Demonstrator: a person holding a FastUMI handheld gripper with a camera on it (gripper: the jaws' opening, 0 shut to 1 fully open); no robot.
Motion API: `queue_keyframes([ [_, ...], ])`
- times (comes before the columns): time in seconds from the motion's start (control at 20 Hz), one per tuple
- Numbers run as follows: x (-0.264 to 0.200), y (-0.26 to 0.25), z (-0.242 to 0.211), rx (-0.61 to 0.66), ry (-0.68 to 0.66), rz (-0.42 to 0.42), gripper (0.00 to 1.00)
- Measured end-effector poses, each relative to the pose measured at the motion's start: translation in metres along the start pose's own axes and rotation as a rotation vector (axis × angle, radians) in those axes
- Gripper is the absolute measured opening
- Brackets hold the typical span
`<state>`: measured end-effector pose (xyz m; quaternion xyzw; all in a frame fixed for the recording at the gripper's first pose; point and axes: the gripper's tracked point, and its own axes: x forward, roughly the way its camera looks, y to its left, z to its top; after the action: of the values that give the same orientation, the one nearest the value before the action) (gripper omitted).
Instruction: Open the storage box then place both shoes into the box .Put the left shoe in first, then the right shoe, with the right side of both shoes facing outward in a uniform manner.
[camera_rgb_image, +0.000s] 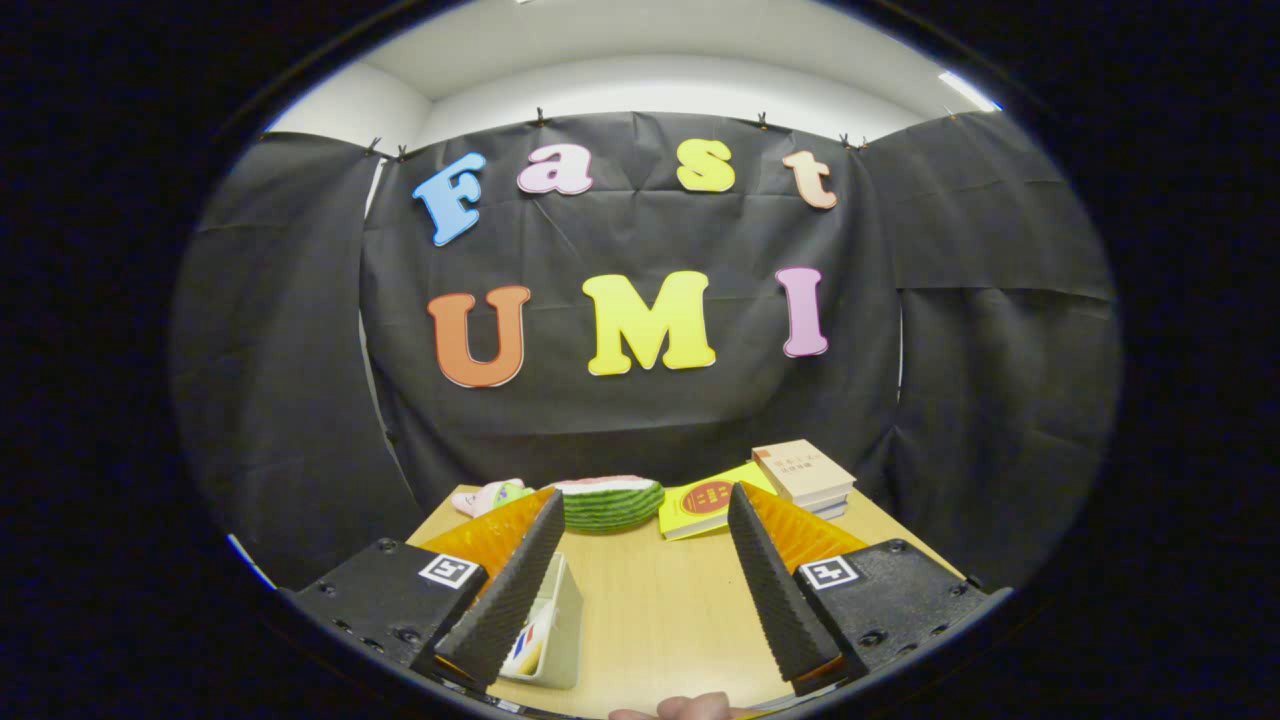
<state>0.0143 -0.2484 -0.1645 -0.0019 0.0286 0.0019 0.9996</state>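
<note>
My gripper (646, 500) is open and held above the wooden table (660, 610), with nothing between its fingers. A white object with red, blue and yellow stripes (548, 630) lies on the table close by the left finger (510, 590), which partly hides it. I cannot tell whether it is a shoe or part of the box. A person's fingertip (690, 708) shows at the near edge of the table.
Beyond the fingertips, along the table's far edge, lie a watermelon-slice toy (610, 502), a pink and green item (490, 496), a yellow book (705, 505) and a small stack of books (806, 476). Black cloth walls close off the booth behind.
</note>
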Motion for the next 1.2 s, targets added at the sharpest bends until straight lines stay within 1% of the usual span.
queue_keyframes([
  [0.35,-0.0055,-0.0015,-0.0043,0.004,-0.011,-0.001,1.0],
  [0.8,-0.002,0.0015,-0.0024,-0.032,-0.024,-0.002,1.0],
  [1.2,-0.0022,0.0004,-0.0003,0.008,-0.026,-0.022,1.0],
])
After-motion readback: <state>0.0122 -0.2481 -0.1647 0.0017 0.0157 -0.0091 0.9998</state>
